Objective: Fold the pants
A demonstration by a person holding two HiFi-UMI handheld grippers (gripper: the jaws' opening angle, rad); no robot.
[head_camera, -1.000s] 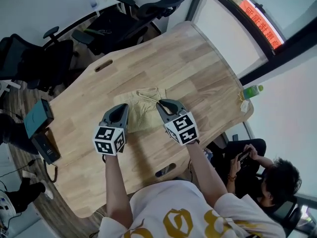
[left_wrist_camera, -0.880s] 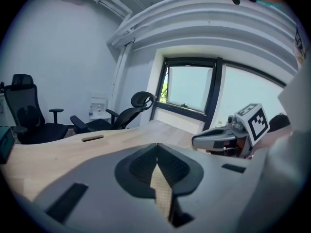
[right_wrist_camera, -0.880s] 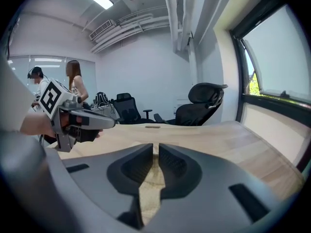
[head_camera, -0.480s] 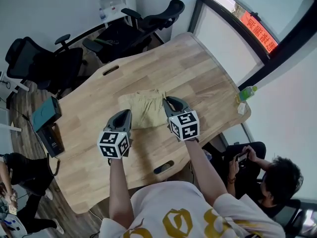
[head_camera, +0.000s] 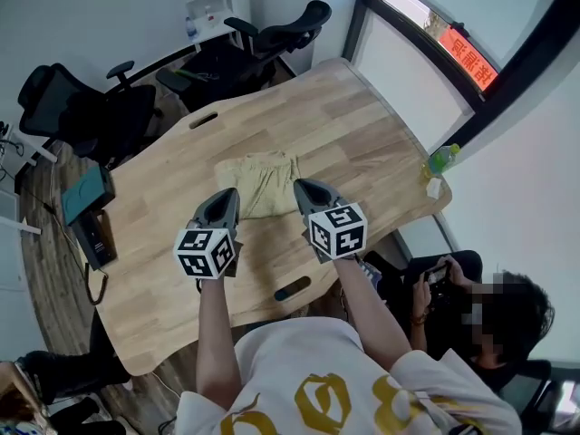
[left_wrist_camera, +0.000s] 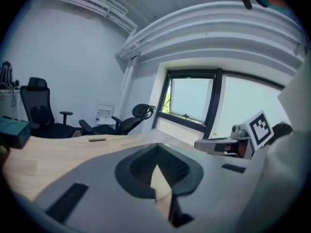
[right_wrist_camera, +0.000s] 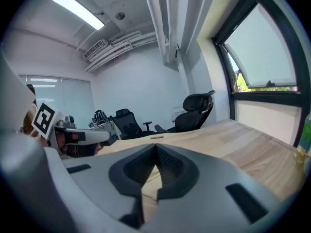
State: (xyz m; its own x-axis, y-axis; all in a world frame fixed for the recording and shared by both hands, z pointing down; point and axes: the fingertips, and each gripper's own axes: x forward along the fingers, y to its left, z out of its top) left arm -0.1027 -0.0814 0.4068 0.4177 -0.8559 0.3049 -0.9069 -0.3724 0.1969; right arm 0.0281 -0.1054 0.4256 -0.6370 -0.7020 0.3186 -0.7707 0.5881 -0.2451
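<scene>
The pants [head_camera: 258,181] lie as a compact tan bundle at the middle of the table [head_camera: 362,125], just above the centre of the head view. Their slightly longer side seems to run up the frame, away from the person. The left gripper [head_camera: 227,195] and right gripper [head_camera: 300,187] flank the bundle's lower corners, tips pointing up-frame and about equally near, so the cloth lies ahead of and between them. Both are clenched on nothing; the right one's jaws have just been closing, with only the table showing beyond them.
</scene>
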